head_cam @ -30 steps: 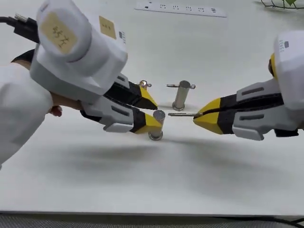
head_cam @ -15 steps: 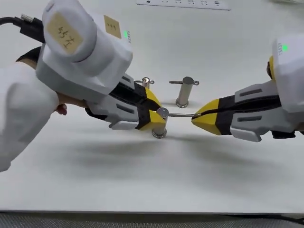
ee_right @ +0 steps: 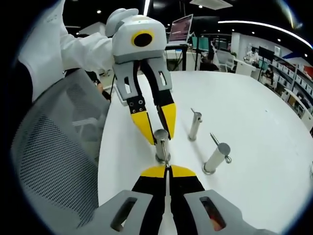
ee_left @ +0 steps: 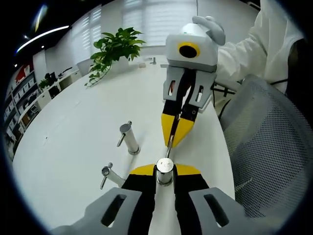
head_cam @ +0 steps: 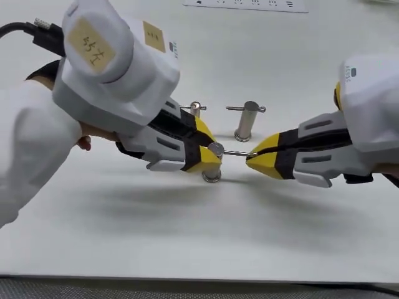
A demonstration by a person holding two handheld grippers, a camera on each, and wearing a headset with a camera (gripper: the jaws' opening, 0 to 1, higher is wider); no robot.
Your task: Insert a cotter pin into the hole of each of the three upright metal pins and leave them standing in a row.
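The left hand-held gripper point(head_cam: 209, 152) clamps the near metal pin point(head_cam: 212, 176) standing on the tabletop point(head_cam: 187, 230). The right hand-held gripper point(head_cam: 252, 155) pinches a cotter pin point(head_cam: 237, 153) at that pin's hole (entry hidden). The 2 rear metal pins point(head_cam: 245, 124) are already fitted.

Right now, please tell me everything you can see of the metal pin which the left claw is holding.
The metal pin is a short silvery cylinder with a flat round top and a wider foot. It stands upright on the white table. The left claw is shut on its shaft from both sides. A thin cotter pin, held in the right claw, meets its upper part from the side; whether it is inside the hole I cannot tell.
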